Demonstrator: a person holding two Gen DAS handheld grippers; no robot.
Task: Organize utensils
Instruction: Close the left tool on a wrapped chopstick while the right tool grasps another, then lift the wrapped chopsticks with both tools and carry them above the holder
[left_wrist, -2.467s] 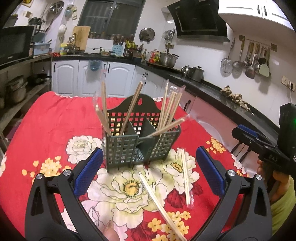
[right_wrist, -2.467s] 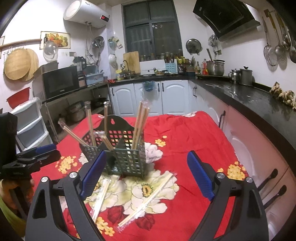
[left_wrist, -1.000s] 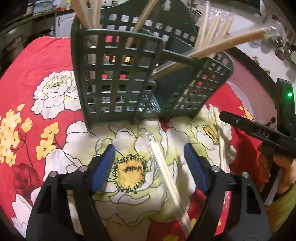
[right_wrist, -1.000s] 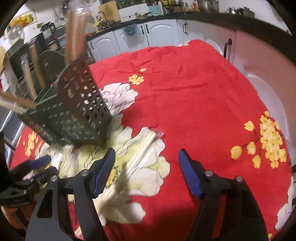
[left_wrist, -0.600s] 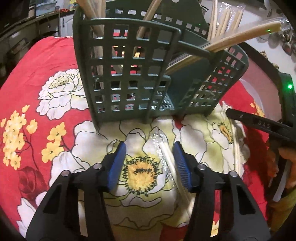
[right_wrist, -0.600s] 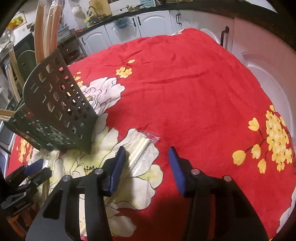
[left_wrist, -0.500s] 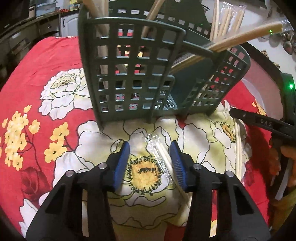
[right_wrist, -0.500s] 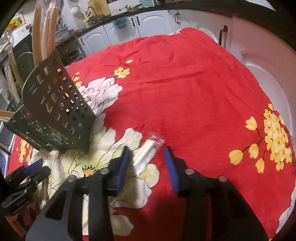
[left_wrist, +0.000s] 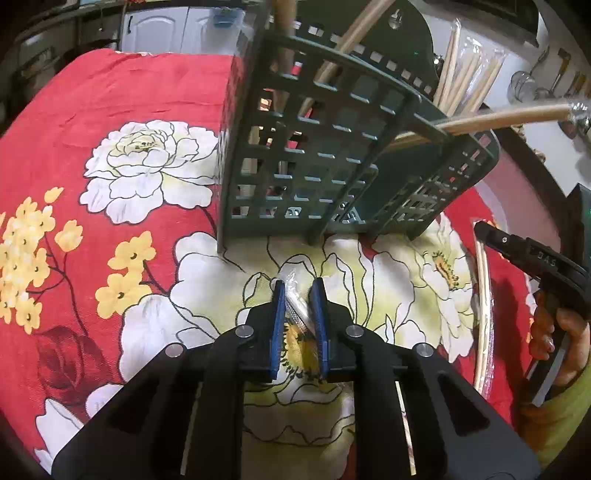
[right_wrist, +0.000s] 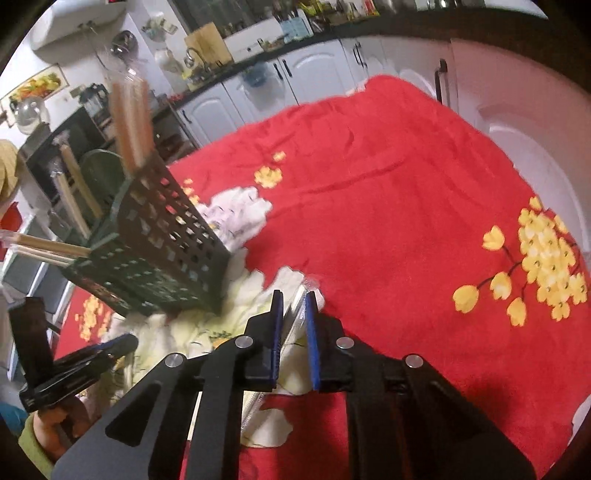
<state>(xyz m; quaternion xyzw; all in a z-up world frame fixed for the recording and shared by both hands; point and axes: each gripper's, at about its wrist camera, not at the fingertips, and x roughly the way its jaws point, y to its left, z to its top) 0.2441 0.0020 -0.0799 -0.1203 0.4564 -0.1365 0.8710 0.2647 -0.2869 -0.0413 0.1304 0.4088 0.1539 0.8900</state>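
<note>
Gripping a wrapped chopstick pair (left_wrist: 295, 308), your left tongs (left_wrist: 298, 295) are clenched on its tip, low on the floral cloth (left_wrist: 110, 110) just in front of the rack (left_wrist: 332, 147). Your right tongs (right_wrist: 293, 306) are likewise pinched on a 2nd wrapped pair (right_wrist: 295, 314), beside the rack's corner. Rack already holds several chopsticks (left_wrist: 498, 120), some leaning out.
</note>
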